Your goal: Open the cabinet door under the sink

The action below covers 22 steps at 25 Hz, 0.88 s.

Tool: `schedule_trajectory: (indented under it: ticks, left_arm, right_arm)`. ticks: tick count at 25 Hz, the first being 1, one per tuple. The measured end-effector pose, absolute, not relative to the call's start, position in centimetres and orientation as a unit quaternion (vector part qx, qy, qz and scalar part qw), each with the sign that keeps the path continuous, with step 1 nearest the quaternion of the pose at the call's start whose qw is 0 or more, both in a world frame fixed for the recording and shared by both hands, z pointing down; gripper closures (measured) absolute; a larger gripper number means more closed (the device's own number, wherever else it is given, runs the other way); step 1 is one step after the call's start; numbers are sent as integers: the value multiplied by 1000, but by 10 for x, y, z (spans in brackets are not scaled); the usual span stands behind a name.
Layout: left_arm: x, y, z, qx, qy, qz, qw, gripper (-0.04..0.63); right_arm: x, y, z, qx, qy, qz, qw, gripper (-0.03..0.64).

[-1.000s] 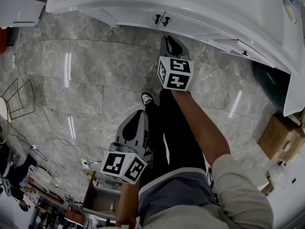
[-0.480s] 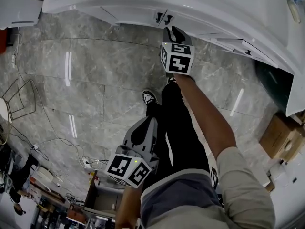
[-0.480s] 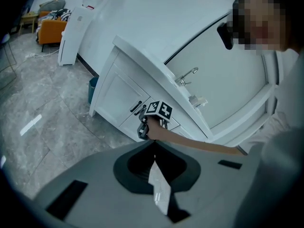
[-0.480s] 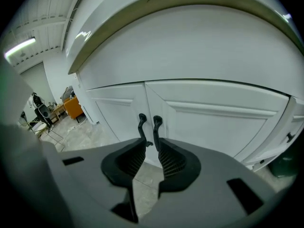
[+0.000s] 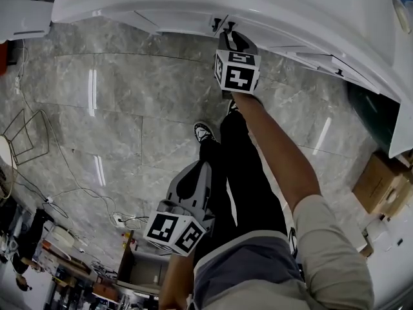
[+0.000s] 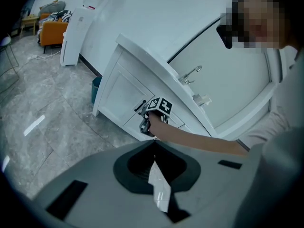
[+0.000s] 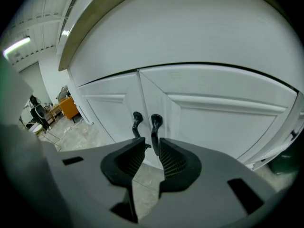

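Tool: the grey right tool (image 7: 152, 147) with black ribbed pads sits lower centre, jaws apart.
Between jaws: the lower end of the right black curved handle (image 7: 155, 126), unclamped.
Beside it: the left black curved handle (image 7: 137, 123).
Behind: white panelled cabinet doors (image 7: 213, 113), centre frame.

Trailing as a cable (image 5: 71, 187) across grey floor (image 5: 129, 95). Sitting as a cardboard box (image 5: 381, 183) by the right edge. Standing far back as an orange chair (image 6: 53, 31) beside a white dispenser (image 6: 77, 32).
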<state>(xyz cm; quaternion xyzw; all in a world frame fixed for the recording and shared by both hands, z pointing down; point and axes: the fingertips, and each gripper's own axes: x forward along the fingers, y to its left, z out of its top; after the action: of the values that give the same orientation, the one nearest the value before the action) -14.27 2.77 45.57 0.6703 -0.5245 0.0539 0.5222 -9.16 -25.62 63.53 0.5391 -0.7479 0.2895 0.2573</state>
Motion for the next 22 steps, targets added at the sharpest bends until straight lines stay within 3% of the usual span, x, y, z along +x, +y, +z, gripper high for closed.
schedule_trajectory:
  ticks: [22]
  left_arm:
    - [-160,24,469,686,-529,120,486,595]
  right_arm:
    - [-90,-280,650,590,-696,298,282,558]
